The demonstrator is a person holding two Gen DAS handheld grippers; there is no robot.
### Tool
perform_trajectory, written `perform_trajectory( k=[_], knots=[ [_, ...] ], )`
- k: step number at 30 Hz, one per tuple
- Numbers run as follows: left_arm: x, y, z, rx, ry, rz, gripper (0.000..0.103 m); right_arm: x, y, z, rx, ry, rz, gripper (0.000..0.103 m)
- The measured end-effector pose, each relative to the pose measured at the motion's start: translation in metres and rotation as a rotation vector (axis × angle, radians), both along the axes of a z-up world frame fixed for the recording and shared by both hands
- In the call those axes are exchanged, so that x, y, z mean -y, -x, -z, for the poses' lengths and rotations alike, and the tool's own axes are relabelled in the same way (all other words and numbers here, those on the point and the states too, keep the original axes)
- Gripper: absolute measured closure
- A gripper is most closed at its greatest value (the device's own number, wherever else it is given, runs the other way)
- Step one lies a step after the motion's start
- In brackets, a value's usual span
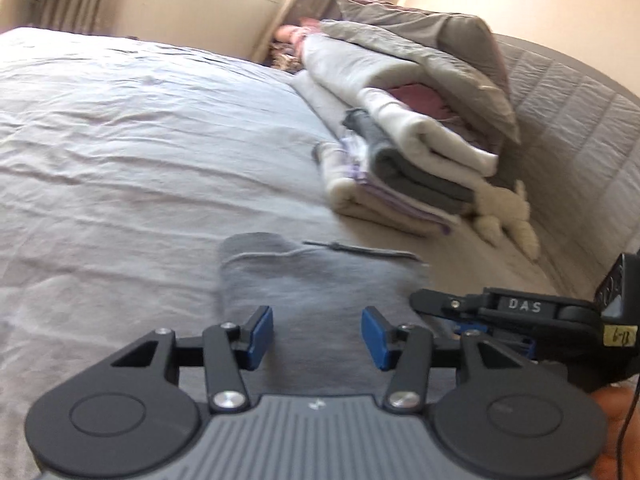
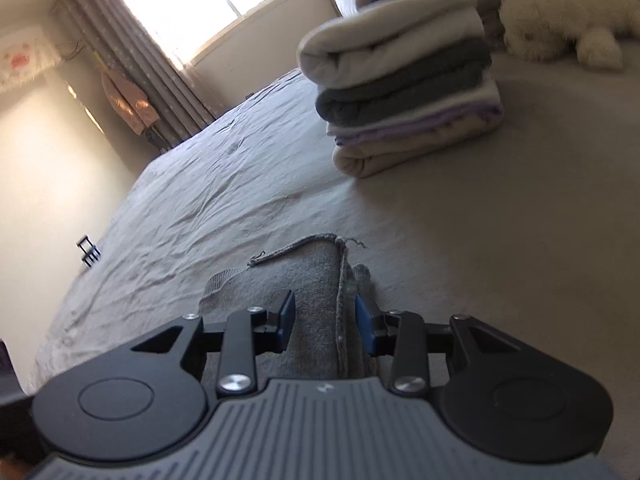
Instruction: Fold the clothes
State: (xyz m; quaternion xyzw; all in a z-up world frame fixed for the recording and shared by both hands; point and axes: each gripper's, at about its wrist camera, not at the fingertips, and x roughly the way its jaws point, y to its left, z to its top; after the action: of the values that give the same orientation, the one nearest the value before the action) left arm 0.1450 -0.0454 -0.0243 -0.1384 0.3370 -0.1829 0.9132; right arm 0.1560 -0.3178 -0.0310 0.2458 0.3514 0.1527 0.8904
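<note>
A grey knit garment (image 1: 320, 280) lies folded on the pale bed sheet (image 1: 120, 140), with a loose thread at its far edge. My left gripper (image 1: 318, 338) hovers over its near part, jaws open, and the cloth lies flat beneath and between the blue pads. Just to the right, my right gripper (image 1: 424, 308) comes in from the side at the garment's right edge. In the right wrist view the thick folded edge of the garment (image 2: 316, 280) fills the gap between the pads, and the right gripper (image 2: 324, 320) is shut on it.
A stack of folded clothes (image 1: 400, 168) (image 2: 404, 92) stands on the bed beyond the garment. A white plush toy (image 1: 508, 216) (image 2: 568, 28) lies beside it, and pillows (image 1: 420, 48) lie behind. A quilted headboard (image 1: 580, 120) runs along the right. The sheet (image 2: 240, 184) stretches left towards the curtained window.
</note>
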Motion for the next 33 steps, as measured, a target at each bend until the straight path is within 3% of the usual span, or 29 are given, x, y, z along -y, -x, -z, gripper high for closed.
perform_trajectory(
  k=[2, 4, 7, 12, 14, 18, 24, 27, 30, 33],
  knots=[
    [-0.001, -0.002, 0.006, 0.002, -0.014, -0.035, 0.050, 0.000, -0.004, 0.009, -0.004, -0.024, 0.007, 0.069],
    [-0.002, -0.001, 0.009, 0.007, -0.004, -0.061, 0.050, -0.003, -0.005, 0.014, 0.012, -0.020, 0.010, 0.084],
    [-0.002, 0.001, 0.011, 0.024, 0.022, -0.060, 0.048, -0.008, -0.002, 0.004, 0.065, 0.003, -0.002, 0.085],
    [-0.001, 0.005, 0.014, 0.007, 0.006, -0.053, 0.046, -0.002, -0.004, 0.010, 0.024, 0.028, 0.027, 0.085],
    [-0.003, 0.008, 0.012, -0.001, 0.012, -0.057, 0.045, -0.001, -0.003, 0.008, 0.017, 0.040, 0.031, 0.072],
    [-0.007, 0.014, 0.005, -0.031, 0.013, -0.070, 0.039, -0.010, 0.005, -0.010, 0.045, 0.084, -0.004, 0.060],
    [0.005, 0.023, -0.012, -0.097, -0.111, -0.069, 0.027, -0.025, 0.022, -0.025, 0.006, 0.197, -0.034, 0.052],
    [0.012, 0.033, -0.023, -0.098, -0.204, -0.067, 0.015, -0.033, 0.034, -0.035, 0.012, 0.272, -0.051, 0.040],
    [0.020, 0.042, -0.032, -0.109, -0.296, -0.068, 0.007, -0.036, 0.046, -0.045, 0.029, 0.303, -0.037, 0.027],
    [0.024, 0.048, -0.037, -0.148, -0.336, -0.061, 0.004, -0.037, 0.057, -0.053, 0.011, 0.311, -0.028, 0.013]
  ],
)
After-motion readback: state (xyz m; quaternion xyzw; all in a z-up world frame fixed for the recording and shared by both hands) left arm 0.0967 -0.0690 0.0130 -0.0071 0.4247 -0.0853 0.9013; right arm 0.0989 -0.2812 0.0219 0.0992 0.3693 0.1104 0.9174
